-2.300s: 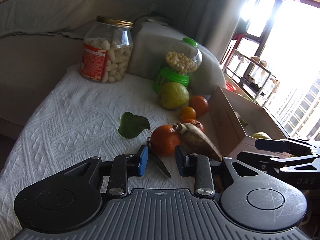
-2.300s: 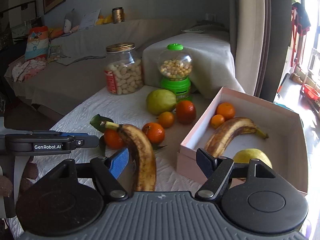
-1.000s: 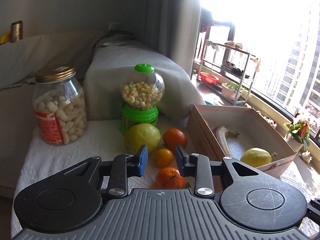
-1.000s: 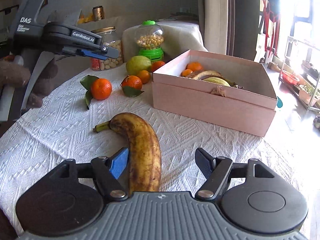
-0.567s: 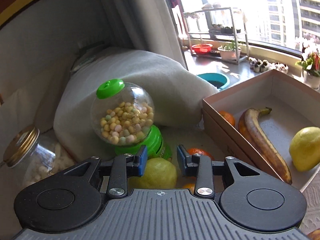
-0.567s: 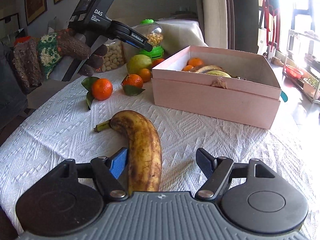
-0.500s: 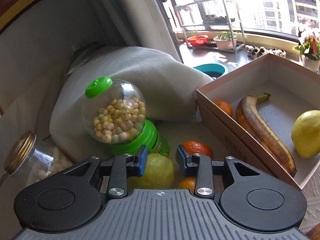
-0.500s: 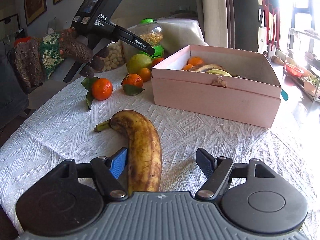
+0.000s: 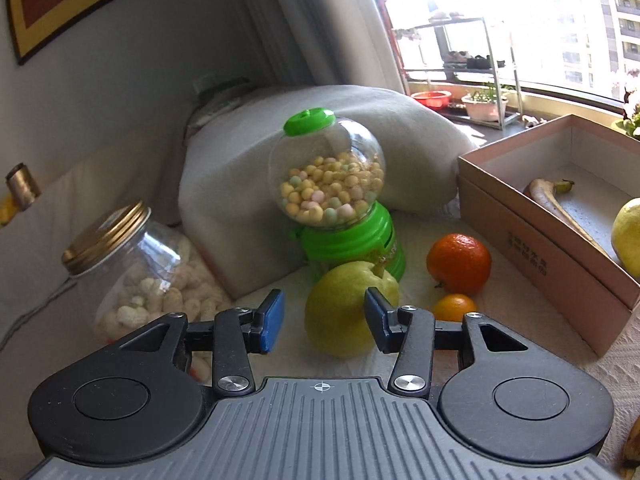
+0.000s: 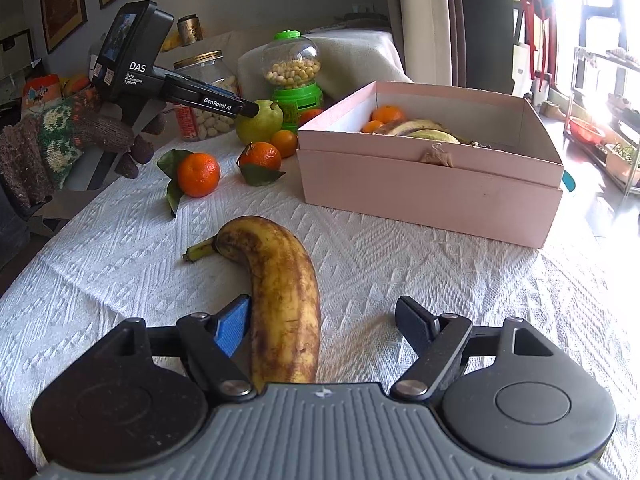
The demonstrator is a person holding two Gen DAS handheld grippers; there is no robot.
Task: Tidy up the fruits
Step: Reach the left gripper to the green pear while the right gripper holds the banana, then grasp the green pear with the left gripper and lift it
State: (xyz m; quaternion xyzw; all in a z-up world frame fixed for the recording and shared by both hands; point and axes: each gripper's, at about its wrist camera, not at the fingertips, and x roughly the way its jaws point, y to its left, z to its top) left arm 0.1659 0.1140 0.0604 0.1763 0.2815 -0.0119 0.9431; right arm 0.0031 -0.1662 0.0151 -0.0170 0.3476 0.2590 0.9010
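Note:
A green pear (image 9: pixel 340 320) stands on the white cloth in front of the candy dispenser. My left gripper (image 9: pixel 324 320) is right at it, jaws opening, with the pear between the pads and not pressed. In the right wrist view the left gripper (image 10: pixel 250 110) tips reach the pear (image 10: pixel 262 122). A brown-spotted banana (image 10: pixel 280 292) lies on the cloth inside my right gripper (image 10: pixel 324 326), against the blue left pad and apart from the right one; those jaws are opening too. The pink box (image 10: pixel 420 184) holds a banana, oranges and a yellow-green fruit.
An orange (image 9: pixel 459 264) and a small one (image 9: pixel 455 307) sit right of the pear. Two leafy mandarins (image 10: pixel 199 174) lie on the cloth. A green candy dispenser (image 9: pixel 332 200) and a nut jar (image 9: pixel 140 280) stand behind. A knitted-gloved hand (image 10: pixel 60 140) holds the left gripper.
My left gripper has rolled, sunk toward the pear and spread its jaws from nearly shut to around it. The right gripper's jaws have widened slightly; the banana has not moved.

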